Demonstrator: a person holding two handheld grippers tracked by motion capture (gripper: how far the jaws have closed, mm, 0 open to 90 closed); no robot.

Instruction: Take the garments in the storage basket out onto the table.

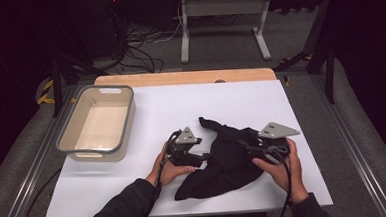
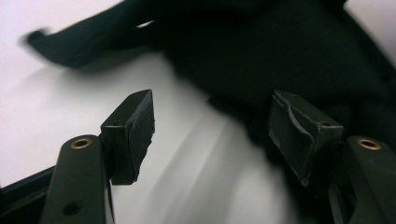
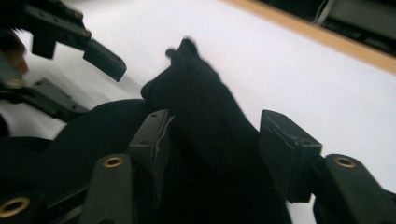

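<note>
The crumpled black cloth garment (image 1: 223, 159) lies near the front edge of the white table sheet (image 1: 171, 107), between your two hands, with one narrow end trailing up toward the middle of the table.

Your right gripper (image 3: 212, 147) sits over the cloth's right side with its jaws apart; a ridge of fabric rises between them, but the pads do not press on it. Your left gripper (image 2: 212, 128) is at the cloth's left edge, jaws also apart, bare sheet between them and the fabric just ahead.

Neither tool has a hold, so the cloth is free to slip. If you close the right jaws on that loose ridge, you may catch a single thin layer, which could pull out when you lift. If the left jaws close where they stand, they would likely miss the cloth.

The beige plastic tub with a grey rim (image 1: 97, 122) stands well apart at the left.
</note>
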